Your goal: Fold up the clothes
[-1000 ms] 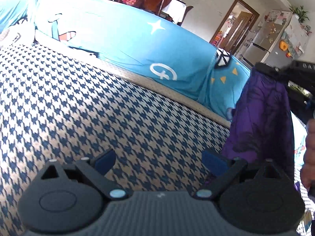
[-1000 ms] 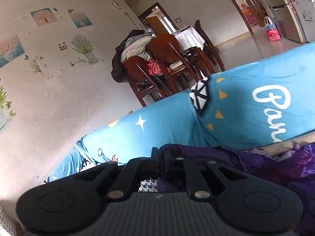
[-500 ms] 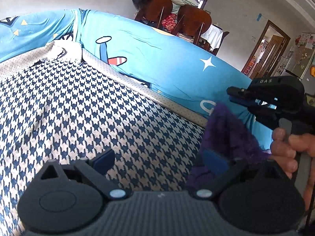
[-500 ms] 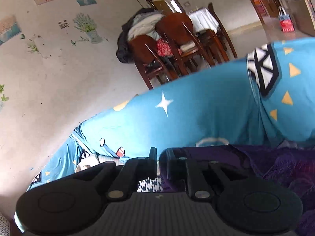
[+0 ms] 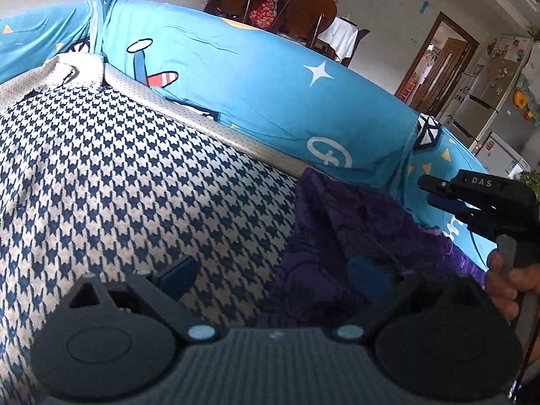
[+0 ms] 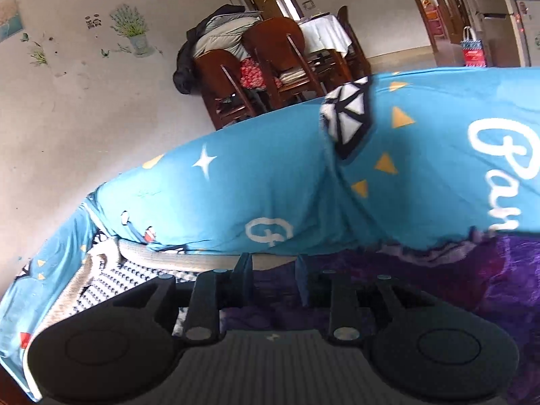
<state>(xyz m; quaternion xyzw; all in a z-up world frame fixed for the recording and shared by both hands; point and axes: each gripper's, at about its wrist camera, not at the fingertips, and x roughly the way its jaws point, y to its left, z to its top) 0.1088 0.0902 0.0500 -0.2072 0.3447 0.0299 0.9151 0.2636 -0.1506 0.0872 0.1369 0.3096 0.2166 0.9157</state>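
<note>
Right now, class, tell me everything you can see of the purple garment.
The purple garment is dark violet with a faint darker print, of soft, slightly shiny cloth. It lies crumpled on the checked cushion, against the blue sofa cover. Neither the left gripper nor the right gripper, both open, holds it.

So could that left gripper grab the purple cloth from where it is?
Probably yes. The left gripper is open, and the purple cloth lies on the houndstooth cover right by its right-hand finger, with nothing between them. The right gripper is off to the side.
</note>
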